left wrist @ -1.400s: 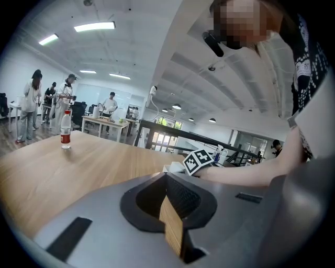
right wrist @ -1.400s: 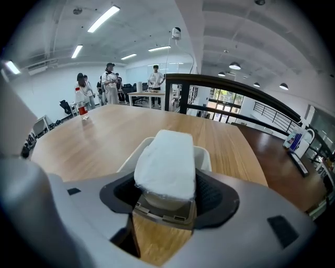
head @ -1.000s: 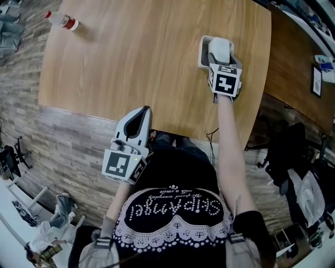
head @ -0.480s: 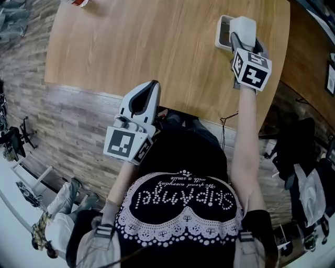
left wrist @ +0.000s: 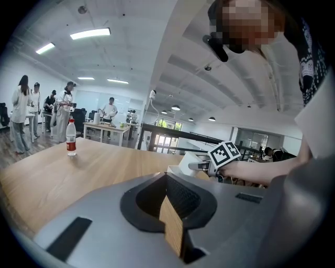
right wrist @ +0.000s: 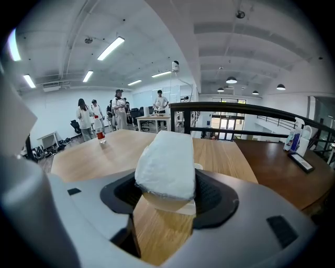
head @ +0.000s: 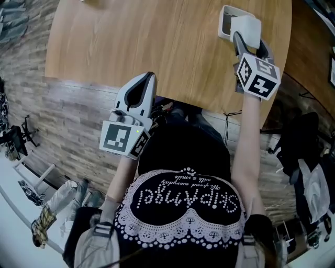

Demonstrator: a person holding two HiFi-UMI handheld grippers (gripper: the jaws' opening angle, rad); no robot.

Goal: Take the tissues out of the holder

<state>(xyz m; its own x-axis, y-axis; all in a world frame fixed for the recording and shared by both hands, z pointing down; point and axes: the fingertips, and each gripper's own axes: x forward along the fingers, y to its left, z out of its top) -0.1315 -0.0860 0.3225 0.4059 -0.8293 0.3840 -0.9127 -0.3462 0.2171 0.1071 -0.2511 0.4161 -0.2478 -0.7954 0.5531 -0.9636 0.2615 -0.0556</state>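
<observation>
Head view: At 1 o'clock on the wooden surface [head: 157, 47], the right gripper [head: 248, 41] clamps the white pack of tissues [head: 246, 23], its jaws spread wide to span the pack's width. The white holder [head: 225, 15] sits just at the pack's 9 o'clock side, its dark inside showing. That suggests the pack is at least partly out, though from this steep angle it is hard to say whether it is fully clear. The left gripper [head: 148, 78] hangs at 10 o'clock over the surface's near edge, well apart from the work and apparently not needed for a one-handed lift.

Left gripper view: The left gripper's jaws stand together with nothing between them, pointing across the surface. A red-labelled bottle [left wrist: 71, 144] stands far off at 9 o'clock, with people [left wrist: 23, 112] in the room behind it. The right gripper's marker cube [left wrist: 225, 153] shows at 2 o'clock.

Right gripper view: The tissues [right wrist: 166, 165] fill the gap between the jaws, gripped by the long sides so the soft pack keeps its shape. A pale edge below may be the holder.
</observation>
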